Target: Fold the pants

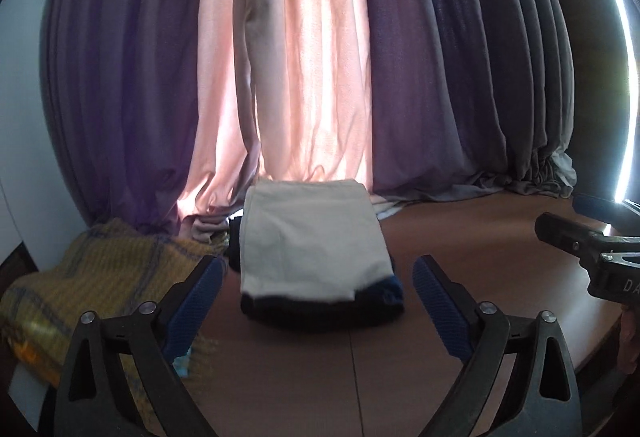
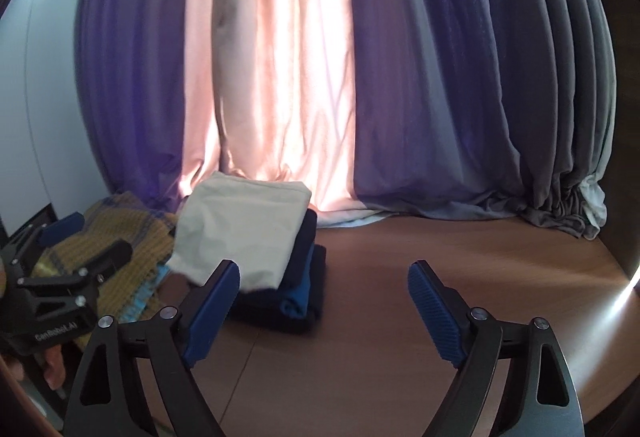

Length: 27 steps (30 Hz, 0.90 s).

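Folded cream pants [image 1: 310, 239] lie on top of a stack of folded dark blue garments [image 1: 324, 307] on the brown table; the same pants [image 2: 240, 229] and stack [image 2: 298, 289] show in the right wrist view. My left gripper [image 1: 320, 277] is open and empty, just short of the stack. My right gripper [image 2: 324, 277] is open and empty, to the right of the stack. The left gripper also shows at the left edge of the right wrist view [image 2: 86, 241]. Only one finger [image 1: 568, 237] of the right gripper shows in the left wrist view.
A yellow plaid blanket [image 1: 80, 285] lies left of the stack. Purple, pink and grey curtains [image 1: 304, 57] hang behind and bunch on the table's back edge. Bare brown table [image 2: 460, 257] stretches to the right. A white wall [image 2: 36, 97] stands at left.
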Each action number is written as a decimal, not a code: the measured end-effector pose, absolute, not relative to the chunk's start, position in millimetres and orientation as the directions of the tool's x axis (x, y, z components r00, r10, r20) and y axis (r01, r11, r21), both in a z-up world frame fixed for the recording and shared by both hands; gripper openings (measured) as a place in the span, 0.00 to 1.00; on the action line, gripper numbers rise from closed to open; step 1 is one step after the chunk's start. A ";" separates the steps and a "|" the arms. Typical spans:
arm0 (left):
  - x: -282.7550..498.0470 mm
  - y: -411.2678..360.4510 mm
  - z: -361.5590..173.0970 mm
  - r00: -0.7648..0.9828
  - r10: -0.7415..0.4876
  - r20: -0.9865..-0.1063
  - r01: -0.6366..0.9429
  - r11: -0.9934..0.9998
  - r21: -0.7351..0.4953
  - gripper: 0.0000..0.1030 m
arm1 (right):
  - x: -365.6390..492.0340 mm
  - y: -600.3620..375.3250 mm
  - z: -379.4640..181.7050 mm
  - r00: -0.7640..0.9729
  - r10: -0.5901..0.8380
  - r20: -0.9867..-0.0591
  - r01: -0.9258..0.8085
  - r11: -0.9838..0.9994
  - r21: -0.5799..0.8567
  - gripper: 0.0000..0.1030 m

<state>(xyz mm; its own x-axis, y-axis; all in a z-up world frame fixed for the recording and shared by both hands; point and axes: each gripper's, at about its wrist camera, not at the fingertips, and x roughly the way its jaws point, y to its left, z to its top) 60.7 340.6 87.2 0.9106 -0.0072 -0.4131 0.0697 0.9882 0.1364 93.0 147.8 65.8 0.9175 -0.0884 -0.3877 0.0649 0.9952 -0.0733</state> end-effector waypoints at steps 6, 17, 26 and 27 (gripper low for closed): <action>16.0 328.6 86.9 0.919 0.001 -0.395 0.061 0.988 0.145 0.99 | 47.8 146.7 62.5 0.914 -0.091 -0.395 0.061 0.994 -0.088 0.85; -25.8 317.4 89.0 0.916 -0.038 -0.398 0.086 0.991 0.106 0.99 | -11.6 141.8 56.1 0.912 -0.124 -0.390 0.092 0.991 -0.100 0.85; -36.7 309.3 83.8 0.906 -0.056 -0.419 0.103 0.991 0.091 0.99 | -36.0 139.0 54.8 0.912 -0.135 -0.386 0.102 0.989 -0.104 0.85; -37.4 308.2 83.7 0.907 -0.055 -0.418 0.103 0.990 0.093 0.99 | -35.3 139.0 55.0 0.912 -0.137 -0.388 0.104 0.989 -0.105 0.85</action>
<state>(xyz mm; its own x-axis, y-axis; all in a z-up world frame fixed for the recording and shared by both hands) -37.4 308.2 83.7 0.9067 -0.0549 -0.4182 0.1027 0.9904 0.0928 -35.3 139.0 55.0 0.9116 -0.1370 -0.3875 0.1040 0.9890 -0.1049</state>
